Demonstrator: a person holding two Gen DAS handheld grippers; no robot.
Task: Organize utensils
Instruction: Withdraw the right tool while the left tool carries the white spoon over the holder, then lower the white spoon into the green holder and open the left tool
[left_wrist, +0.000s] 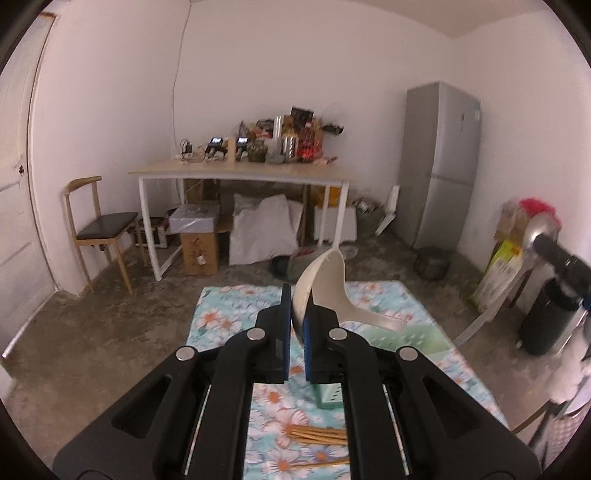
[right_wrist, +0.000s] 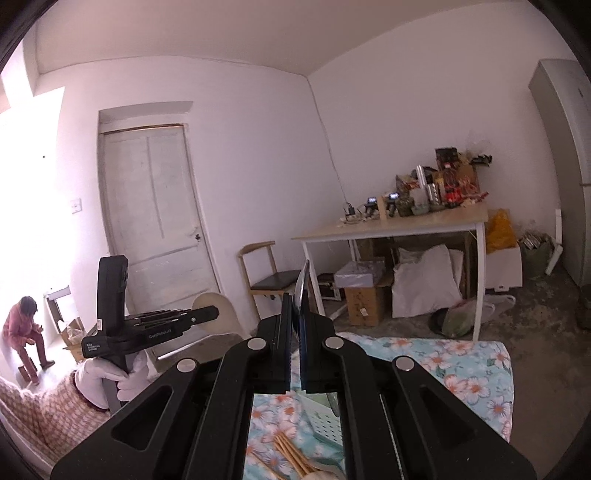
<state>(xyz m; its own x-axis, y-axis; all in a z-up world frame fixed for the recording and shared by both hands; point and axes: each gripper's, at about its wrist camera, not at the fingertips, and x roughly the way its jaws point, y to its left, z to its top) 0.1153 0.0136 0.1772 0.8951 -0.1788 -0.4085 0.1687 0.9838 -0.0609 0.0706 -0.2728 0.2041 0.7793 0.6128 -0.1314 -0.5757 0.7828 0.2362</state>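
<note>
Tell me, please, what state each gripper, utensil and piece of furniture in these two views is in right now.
left gripper: shut on the white ladle, held above the floral cloth.
right gripper: shut on the metal spoon, which sticks upward.
chopsticks: lying loose on the cloth.
green perforated tray: resting on the cloth.
door: closed.
fridge: closed.
chair: unoccupied.

Soft, even daylight fills both fisheye views, the doorway (right_wrist: 22, 206) at the right wrist view's left edge blown out to white glare, walls bowing toward dark vignetted corners, and edge detail slightly smeared.
</note>
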